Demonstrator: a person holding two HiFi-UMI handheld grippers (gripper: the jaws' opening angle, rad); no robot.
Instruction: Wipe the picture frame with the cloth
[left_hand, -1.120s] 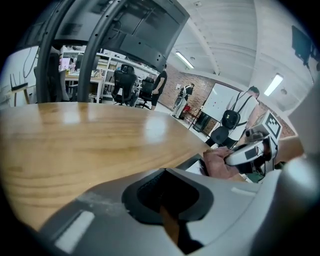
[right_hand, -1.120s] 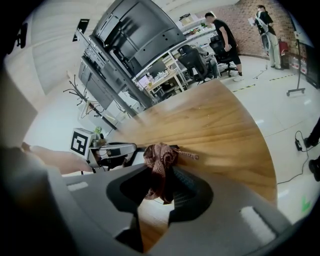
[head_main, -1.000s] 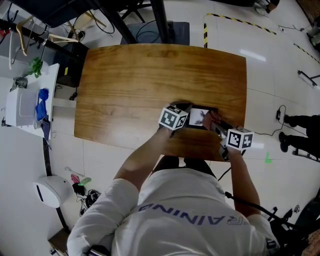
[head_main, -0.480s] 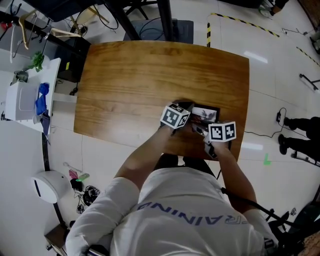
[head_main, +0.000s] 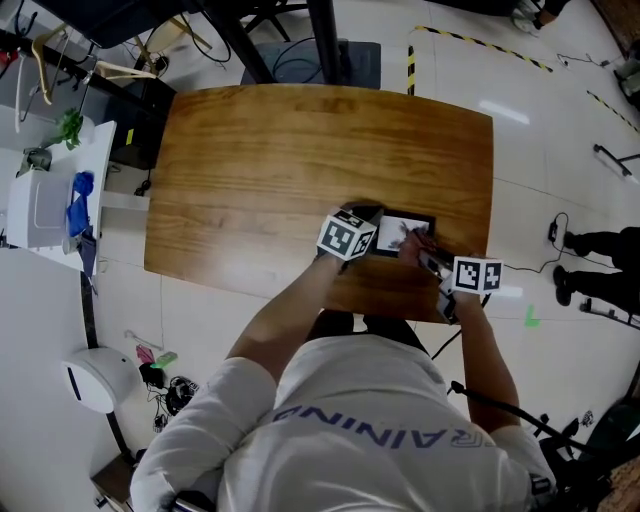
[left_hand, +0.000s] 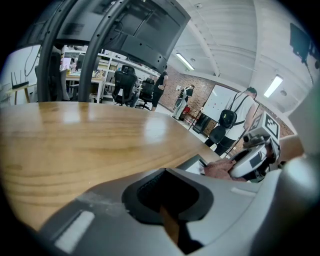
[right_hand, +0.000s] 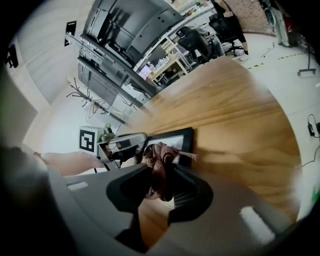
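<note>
Warm brown wood makes up the table (head_main: 300, 150), which stands on a pale floor marked with a strip of yellow-and-black tape (head_main: 410, 68). A white cart (head_main: 45, 205) stands off the table's left end.

Near the table's front edge the black picture frame (head_main: 392, 234) lies flat, glass up. The left gripper (head_main: 365, 222) sits at the frame's left end. Its own view shows its 2 jaws drawn close together with only a thin sliver of wood between them, and the frame lies just beyond and to the right of them.

The right gripper (right_hand: 159, 187) is clamped on a reddish-brown knitted cloth (right_hand: 156, 167). The bunched fabric sticks out past the jaws and rests on the frame's glass near its right half.

Each gripper carries 1 cube with black-and-white square markers, and these bear no readable words. The only legible writing is on the back of the person's white shirt (head_main: 380, 420), where the letters AININ can be made out upside down; the rest of the word is unclear.

Several people (left_hand: 240, 107) stand far back in the room, beside desks and office chairs.
</note>
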